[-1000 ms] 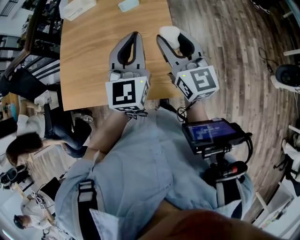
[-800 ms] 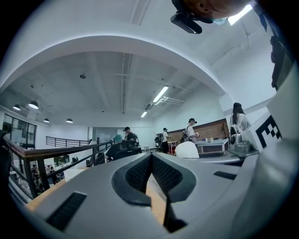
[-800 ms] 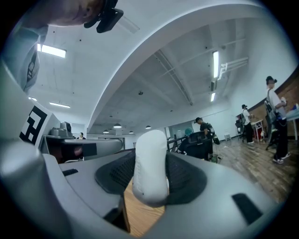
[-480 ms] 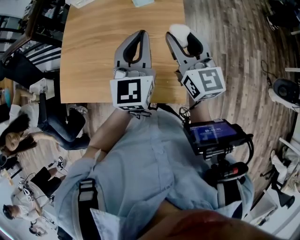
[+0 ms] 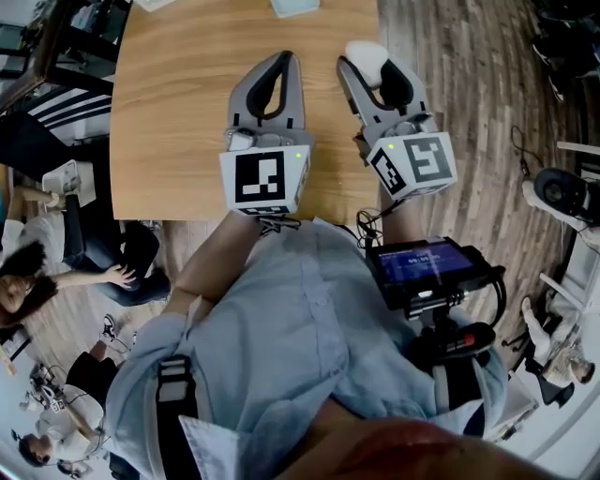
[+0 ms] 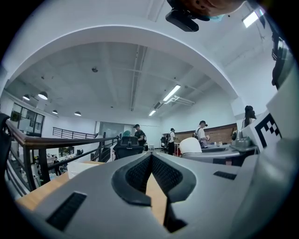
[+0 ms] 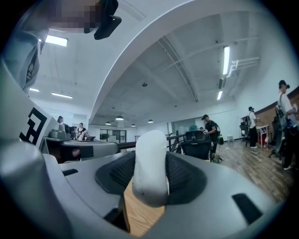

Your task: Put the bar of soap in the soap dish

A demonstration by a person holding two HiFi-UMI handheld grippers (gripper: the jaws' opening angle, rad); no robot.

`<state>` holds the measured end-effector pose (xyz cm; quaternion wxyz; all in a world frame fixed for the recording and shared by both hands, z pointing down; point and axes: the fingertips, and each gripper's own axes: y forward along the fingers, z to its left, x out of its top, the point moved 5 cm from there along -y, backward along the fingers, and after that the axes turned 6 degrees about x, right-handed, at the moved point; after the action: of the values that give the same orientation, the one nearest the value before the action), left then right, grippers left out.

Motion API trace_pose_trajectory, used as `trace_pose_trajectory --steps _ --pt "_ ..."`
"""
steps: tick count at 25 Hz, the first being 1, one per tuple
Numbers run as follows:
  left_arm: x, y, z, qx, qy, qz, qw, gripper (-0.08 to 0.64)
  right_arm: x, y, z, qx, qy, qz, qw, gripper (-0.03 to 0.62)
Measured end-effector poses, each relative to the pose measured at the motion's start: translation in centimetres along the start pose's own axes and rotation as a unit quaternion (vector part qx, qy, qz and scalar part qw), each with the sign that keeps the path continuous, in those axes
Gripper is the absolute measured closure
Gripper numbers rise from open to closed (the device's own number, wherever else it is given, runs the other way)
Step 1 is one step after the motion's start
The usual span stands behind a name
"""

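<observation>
Head view, looking steeply down. The wooden table (image 5: 178, 112) fills the upper centre of the frame, with plank floor (image 5: 487, 94) to its right. Both grippers are over the table's near edge, side by side and apart, jaws pointing toward the top of the frame.

The right gripper (image 5: 367, 67) is upper right of centre and clenched on the bar of soap (image 5: 364, 56). The bar is white and rounded, and sticks out past the jaw tips. In the right gripper view the bar of soap (image 7: 150, 168) stands on edge between the two dark ribbed pads, with the right gripper (image 7: 150, 184) pressing it from both sides. Table wood shows below it, so the soap is up in the jaws and not lying on the table.

The left gripper (image 5: 284, 62) is upper centre, jaws pressed together at the tips. The left gripper view shows the left gripper (image 6: 151, 158) with its pads meeting at the front and nothing between them. Only a wedge of table shows through the gap behind. The held soap (image 6: 191, 145) shows at centre right in that view.

At the top edge of the head view a pale blue-green item (image 5: 295, 7) lies on the table, well apart from both grippers. The frame cuts it off, and we cannot tell what it is.

The marker cubes (image 5: 265, 178) (image 5: 420, 161) face the camera. A screen device (image 5: 427, 267) hangs right of centre on the person's shirt (image 5: 281, 347). Other people show at the lower left.
</observation>
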<state>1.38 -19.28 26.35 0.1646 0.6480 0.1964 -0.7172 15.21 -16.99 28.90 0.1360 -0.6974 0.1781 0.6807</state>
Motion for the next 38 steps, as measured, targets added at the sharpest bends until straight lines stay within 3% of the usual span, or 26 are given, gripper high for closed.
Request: trace_pose_trajectory --steps 7,22,38 --pt "-2.9 4.2 5.2 0.002 -0.001 0.020 0.9998 0.554 -2.5 5.9 -2.1 -0.013 0.009 0.016 1.000 0.394" --pt "-3.2 6.1 4.8 0.008 -0.022 0.004 0.9997 0.554 -2.2 6.1 -5.0 -0.030 -0.004 0.010 1.000 0.394" --pt "-2.8 6.1 5.6 0.036 -0.020 0.034 0.9986 0.554 -1.7 7.3 -6.0 -0.024 0.009 0.026 0.999 0.394"
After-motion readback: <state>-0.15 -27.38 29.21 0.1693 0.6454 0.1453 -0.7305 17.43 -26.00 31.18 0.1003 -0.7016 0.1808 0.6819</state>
